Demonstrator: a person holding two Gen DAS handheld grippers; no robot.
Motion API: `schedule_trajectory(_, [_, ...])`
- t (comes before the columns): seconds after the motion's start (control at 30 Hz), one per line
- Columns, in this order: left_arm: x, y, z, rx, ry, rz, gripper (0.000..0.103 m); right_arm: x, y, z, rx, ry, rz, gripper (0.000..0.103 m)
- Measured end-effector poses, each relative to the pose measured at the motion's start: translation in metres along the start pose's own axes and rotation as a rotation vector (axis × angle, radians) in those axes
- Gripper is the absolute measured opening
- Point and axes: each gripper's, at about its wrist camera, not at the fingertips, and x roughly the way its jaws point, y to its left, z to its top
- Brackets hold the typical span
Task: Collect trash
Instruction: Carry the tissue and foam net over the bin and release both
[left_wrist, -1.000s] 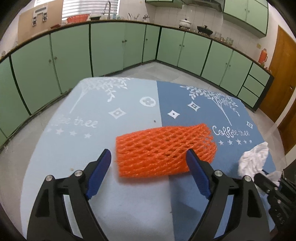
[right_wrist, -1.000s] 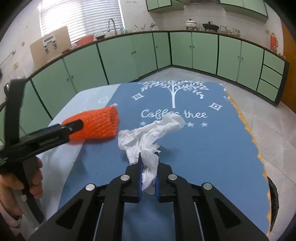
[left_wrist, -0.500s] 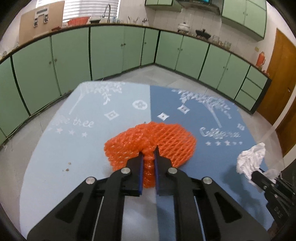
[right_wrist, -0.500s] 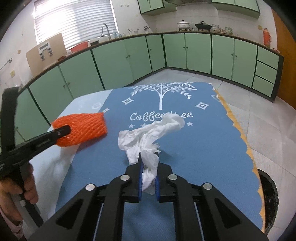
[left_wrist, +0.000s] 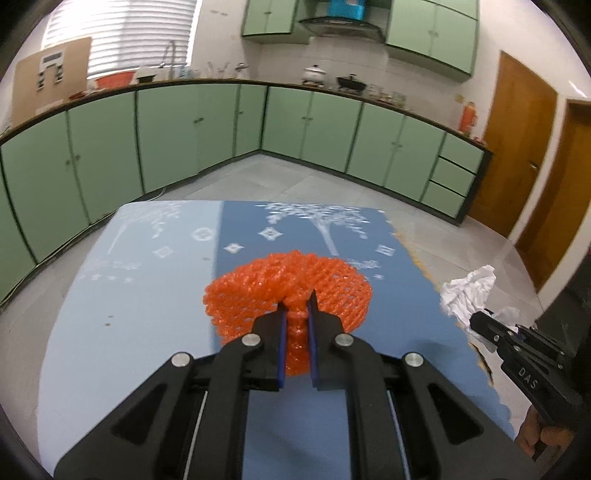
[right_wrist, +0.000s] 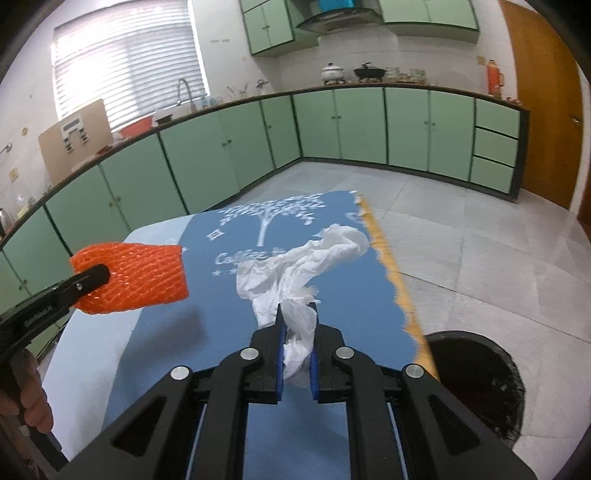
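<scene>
An orange foam net sleeve (left_wrist: 288, 291) is pinched in the middle by my left gripper (left_wrist: 296, 306), which is shut on it and holds it above the blue table mat (left_wrist: 258, 424). From the right wrist view the same sleeve (right_wrist: 136, 277) hangs in the air at the left, clear of the mat. My right gripper (right_wrist: 297, 321) is shut on a crumpled white tissue (right_wrist: 299, 266), lifted off the mat (right_wrist: 354, 295). In the left wrist view the tissue (left_wrist: 469, 291) and the right gripper (left_wrist: 480, 325) show at the right edge.
A black trash bin (right_wrist: 476, 380) stands on the tiled floor just past the table's right edge. Green cabinets (left_wrist: 295, 125) line the far walls and a wooden door (left_wrist: 521, 147) is at the right. A few crumbs (left_wrist: 107, 321) lie on the light half of the mat.
My left gripper closed on the orange net sleeve, squashing its middle, and lifted it off the mat. Both grippers rose and swung toward the table's right side; the bin came further into view.
</scene>
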Motion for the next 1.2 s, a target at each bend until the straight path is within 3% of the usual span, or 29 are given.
schedule_trajectory(0.37, [-0.003,-0.110,-0.022,0.124,0.027,-0.191,0.008,-0.057,-0.074,-0.010,0.069,-0.037,-0.126,0.010])
schedule_trajectory(0.67, [0.017,-0.202,-0.036,0.234,0.070,-0.319,0.008,-0.081,-0.152,-0.036,0.168,-0.021,-0.240,0.010])
schedule_trajectory(0.97, [0.067,-0.288,-0.066,0.392,0.169,-0.361,0.008,-0.074,-0.216,-0.070,0.252,0.024,-0.320,0.010])
schedule_trajectory(1.2, [0.104,-0.313,-0.084,0.429,0.252,-0.352,0.012,-0.048,-0.244,-0.083,0.280,0.068,-0.345,0.010])
